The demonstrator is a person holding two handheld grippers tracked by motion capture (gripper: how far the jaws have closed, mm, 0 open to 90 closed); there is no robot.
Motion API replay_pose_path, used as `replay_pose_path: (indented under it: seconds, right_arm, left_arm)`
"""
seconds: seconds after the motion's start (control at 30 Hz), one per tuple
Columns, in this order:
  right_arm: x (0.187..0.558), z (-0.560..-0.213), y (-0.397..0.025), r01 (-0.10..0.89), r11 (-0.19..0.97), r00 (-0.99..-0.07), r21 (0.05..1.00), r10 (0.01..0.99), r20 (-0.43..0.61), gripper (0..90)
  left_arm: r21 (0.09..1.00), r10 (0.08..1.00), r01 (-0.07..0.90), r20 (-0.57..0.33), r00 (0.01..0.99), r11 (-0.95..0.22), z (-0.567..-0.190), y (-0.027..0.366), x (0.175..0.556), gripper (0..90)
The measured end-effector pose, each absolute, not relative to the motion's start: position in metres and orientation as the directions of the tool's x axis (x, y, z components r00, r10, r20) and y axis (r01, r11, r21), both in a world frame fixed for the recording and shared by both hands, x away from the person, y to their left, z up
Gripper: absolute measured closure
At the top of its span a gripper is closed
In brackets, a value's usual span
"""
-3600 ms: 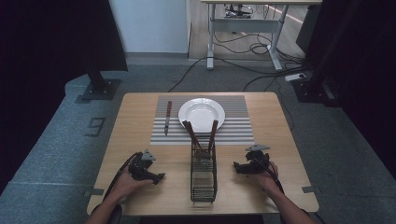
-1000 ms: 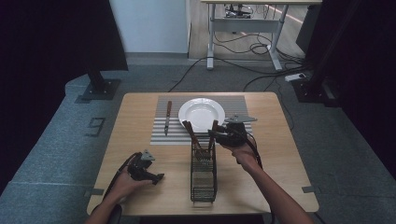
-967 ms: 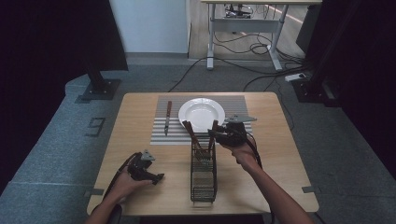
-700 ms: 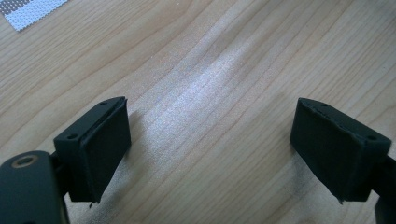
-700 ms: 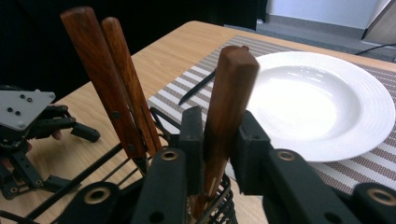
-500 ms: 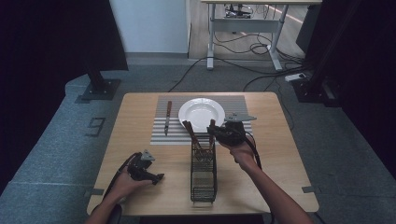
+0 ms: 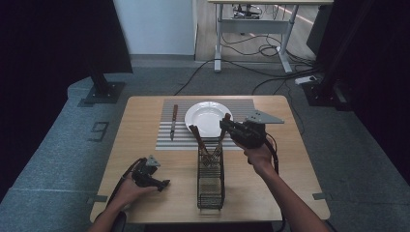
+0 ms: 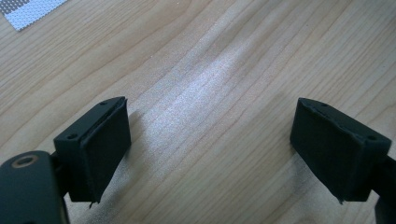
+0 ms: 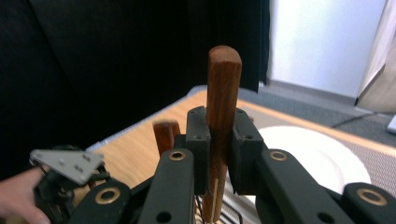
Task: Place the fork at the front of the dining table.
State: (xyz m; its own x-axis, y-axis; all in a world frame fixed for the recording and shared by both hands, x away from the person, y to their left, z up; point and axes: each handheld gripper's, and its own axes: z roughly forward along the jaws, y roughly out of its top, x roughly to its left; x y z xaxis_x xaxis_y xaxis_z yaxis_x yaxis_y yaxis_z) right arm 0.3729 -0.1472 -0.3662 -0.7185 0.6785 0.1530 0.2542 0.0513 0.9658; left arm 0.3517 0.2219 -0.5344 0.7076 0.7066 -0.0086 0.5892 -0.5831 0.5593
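Right gripper jaws clamped on a wooden handle — upright, pinched between the pads, handle top standing above the wire basket near the white plate, left gripper jaws spread wide — gripping nothing, resting low on the table, well apart from the handle.

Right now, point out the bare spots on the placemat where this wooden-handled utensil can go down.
Free: the striped placemat's strip right of the white plate, and the narrow band between the knife and plate. Crowded: the placemat's near edge, where the wire caddy and its other wooden handle stand beside the right gripper, which clamps the utensil.
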Motion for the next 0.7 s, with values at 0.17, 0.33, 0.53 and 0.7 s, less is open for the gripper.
replay_pose_path:
  seconds: [0.17, 0.33, 0.53, 0.7]
  right_arm:
    - [0.366, -0.348, -0.156, 0.205, 0.013, -0.719, 0.979, 0.681, 0.141, 80.1]
    - [0.363, -0.335, -0.168, 0.179, -0.015, -0.706, 0.984, 0.695, 0.139, 80.1]
    - [0.363, -0.324, -0.188, 0.148, -0.044, -0.663, 0.988, 0.737, 0.133, 80.1]
    - [0.37, -0.327, -0.203, 0.156, -0.055, -0.625, 0.986, 0.767, 0.142, 80.1]
  left_arm:
    - [0.559, 0.706, 0.589, -0.009, 0.708, -0.583, -0.534, 0.222, 0.352, 12.2]
    - [0.56, 0.707, 0.589, -0.009, 0.707, -0.582, -0.534, 0.222, 0.352, 12.2]
    - [0.56, 0.707, 0.589, -0.008, 0.707, -0.582, -0.534, 0.222, 0.352, 12.2]
    - [0.56, 0.706, 0.589, -0.009, 0.708, -0.583, -0.534, 0.222, 0.352, 12.2]
